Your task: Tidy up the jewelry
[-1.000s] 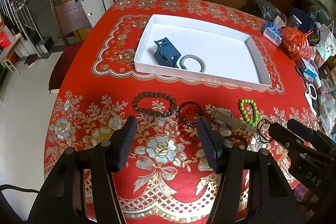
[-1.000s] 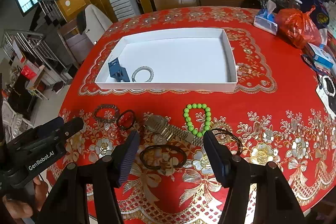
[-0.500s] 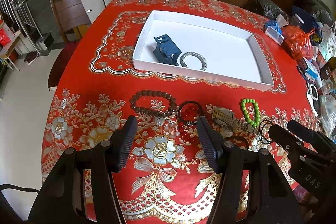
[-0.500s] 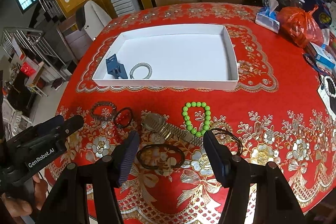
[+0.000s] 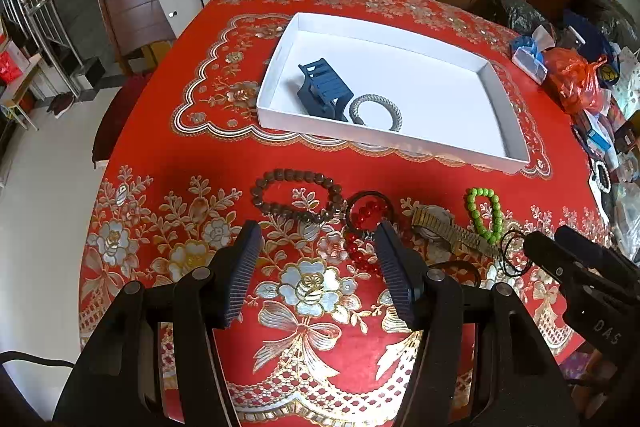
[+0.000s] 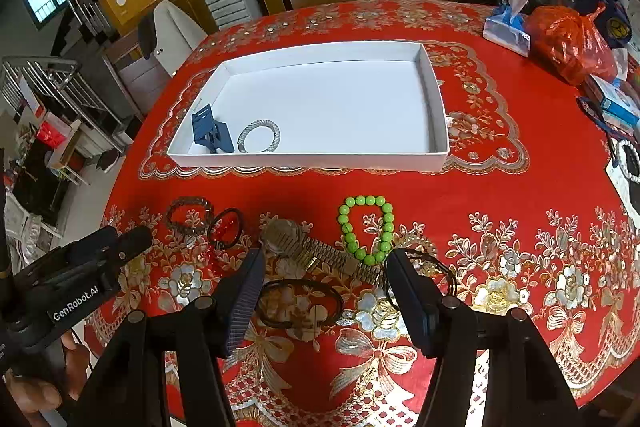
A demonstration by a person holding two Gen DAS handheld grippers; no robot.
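Jewelry lies in a row on the red desk [image 6: 500,187], lower centre of frame, below the white tray [image 6: 304,161]. Right claw [image 6: 322,291] is spread, empty, above the dark bangle [image 6: 300,301]. Left claw [image 5: 316,267] is spread, empty, near the red beads [image 5: 366,227]. Lower one pad inside the bangle, pinch its rim, lift clear of the watch [image 6: 316,249].
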